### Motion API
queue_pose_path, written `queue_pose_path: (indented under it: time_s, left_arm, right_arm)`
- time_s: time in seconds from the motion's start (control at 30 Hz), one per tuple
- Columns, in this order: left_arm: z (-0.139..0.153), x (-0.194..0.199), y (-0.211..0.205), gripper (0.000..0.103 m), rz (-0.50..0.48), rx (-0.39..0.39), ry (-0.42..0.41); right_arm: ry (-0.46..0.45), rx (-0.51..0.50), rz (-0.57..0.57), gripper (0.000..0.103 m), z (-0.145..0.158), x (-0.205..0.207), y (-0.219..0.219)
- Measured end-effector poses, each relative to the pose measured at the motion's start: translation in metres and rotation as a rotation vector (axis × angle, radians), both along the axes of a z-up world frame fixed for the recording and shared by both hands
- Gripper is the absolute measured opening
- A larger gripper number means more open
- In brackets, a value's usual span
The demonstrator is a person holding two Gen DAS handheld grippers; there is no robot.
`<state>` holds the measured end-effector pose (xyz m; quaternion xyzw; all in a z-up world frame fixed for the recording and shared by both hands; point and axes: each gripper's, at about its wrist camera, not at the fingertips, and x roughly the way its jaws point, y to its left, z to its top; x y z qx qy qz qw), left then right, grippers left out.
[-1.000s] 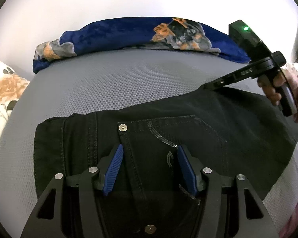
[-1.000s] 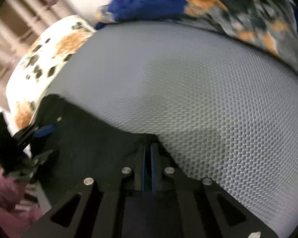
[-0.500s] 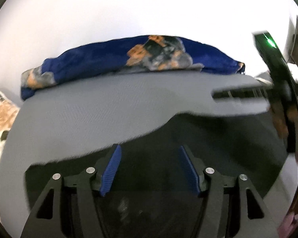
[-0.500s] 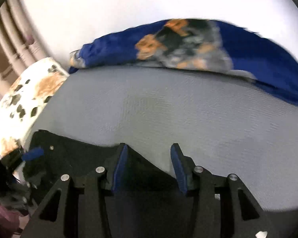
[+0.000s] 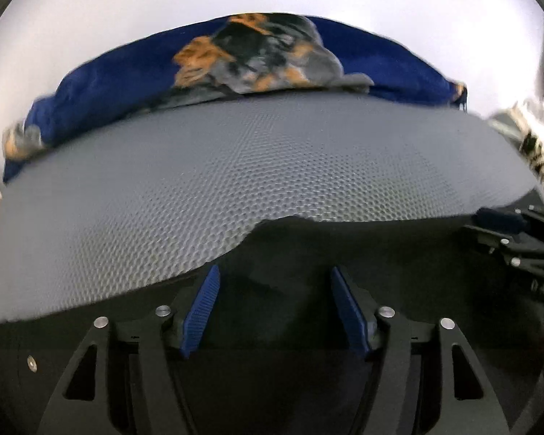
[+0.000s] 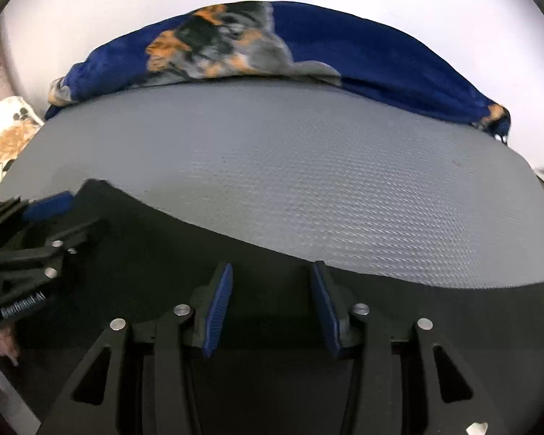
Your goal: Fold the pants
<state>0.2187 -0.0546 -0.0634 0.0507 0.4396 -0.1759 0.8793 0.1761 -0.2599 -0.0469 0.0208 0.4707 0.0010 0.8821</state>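
black pants lie flat on grey honeycomb mat, near edge, under both tools. left gripper w/ jaws spread wide, nothing btwn the blue pads, over the fabric. right gripper same: wide apart, holding nothing, above pants. blue/orange blanket bunched at far edge of mat, against white wall.

A: How many pants?
B: One black pair.
A: Grippers?
B: Two, a left and a right, each with two blue pads.
A: Bedding?
B: One grey mat, one blue blanket, one floral pillow.
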Motion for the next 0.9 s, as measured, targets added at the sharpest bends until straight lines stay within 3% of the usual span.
queue_pose_path:
  time_s: [0.17, 0.23, 0.37, 0.53, 0.63, 0.73, 0.8, 0.9]
  left_arm:
    - [0.0, -0.008, 0.018, 0.065, 0.011, 0.042, 0.007]
    - [0.003, -0.016, 0.027, 0.065, 0.017, 0.057, -0.005]
    - [0.004, -0.027, 0.05, 0.068, 0.047, 0.042, -0.012]
    - [0.003, -0.038, 0.048, 0.068, 0.018, 0.112, -0.041]
    - [0.007, -0.04, 0.045, 0.068, 0.041, 0.102, -0.014]
    - [0.015, -0.046, 0.042, 0.068, 0.048, 0.051, 0.005]
    - [0.019, -0.054, 0.033, 0.068, 0.031, 0.041, 0.009]
    - [0.021, -0.065, 0.014, 0.068, -0.008, 0.048, 0.007]
  right_arm:
    - [-0.007, -0.02, -0.09, 0.041, 0.0, -0.015, -0.056]
    - [-0.007, -0.025, -0.137, 0.054, 0.0, -0.022, -0.082]
    - [-0.007, -0.006, -0.272, 0.057, -0.003, -0.04, -0.139]
    - [0.001, -0.028, -0.305, 0.057, -0.003, -0.05, -0.165]
    - [0.009, -0.008, -0.29, 0.059, -0.002, -0.048, -0.169]
    - [0.021, 0.095, -0.258, 0.06, 0.005, -0.052, -0.18]
    - [0.034, 0.26, -0.25, 0.06, 0.009, -0.063, -0.204]
    - [0.056, 0.389, -0.288, 0.06, 0.012, -0.078, -0.249]
